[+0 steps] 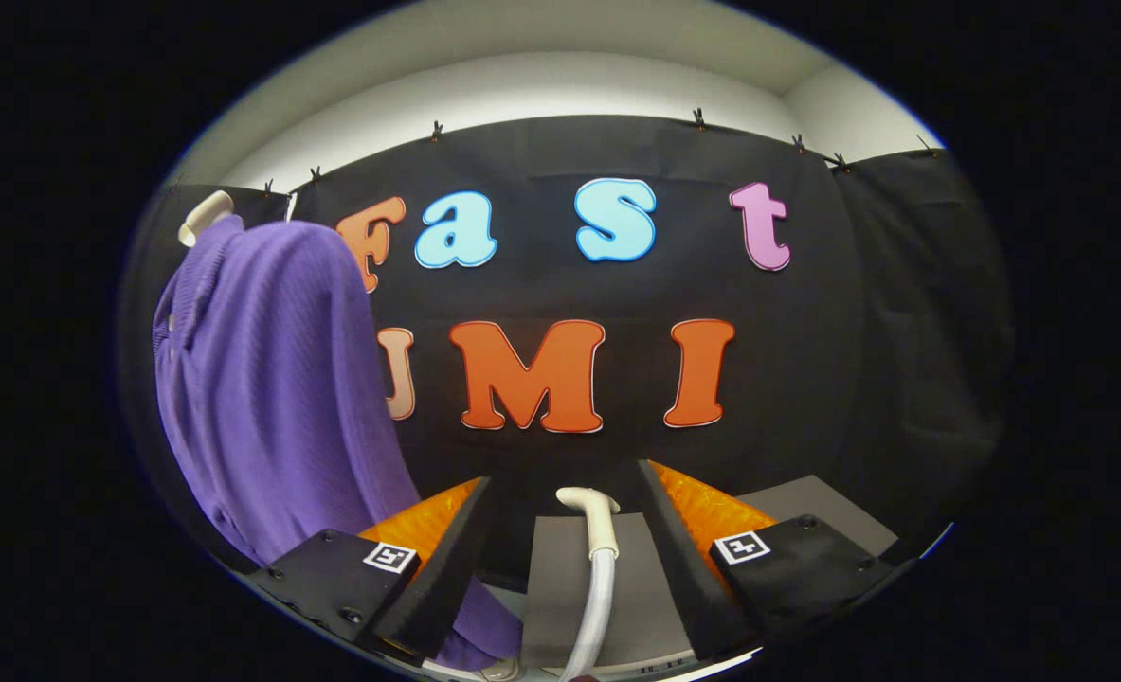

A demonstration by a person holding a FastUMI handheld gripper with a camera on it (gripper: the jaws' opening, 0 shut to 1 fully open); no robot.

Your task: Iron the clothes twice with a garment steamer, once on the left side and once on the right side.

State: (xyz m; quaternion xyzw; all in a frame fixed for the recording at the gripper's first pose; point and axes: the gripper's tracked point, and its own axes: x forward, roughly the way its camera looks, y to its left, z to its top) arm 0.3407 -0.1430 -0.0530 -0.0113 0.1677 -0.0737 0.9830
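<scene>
A purple ribbed garment hangs on a white hanger to the left of my fingers, and its lower hem drops behind the left finger. My gripper stands open with its fingers wide apart. Between them rises the steamer's white hose, ending in a curved white end piece level with the fingertips. The hose touches neither finger. Whatever it joins below is hidden.
A grey tabletop lies under and beyond the fingers and continues to the right. The black cloth wall closes off the space straight ahead and to the right. A white wall rises above the cloth.
</scene>
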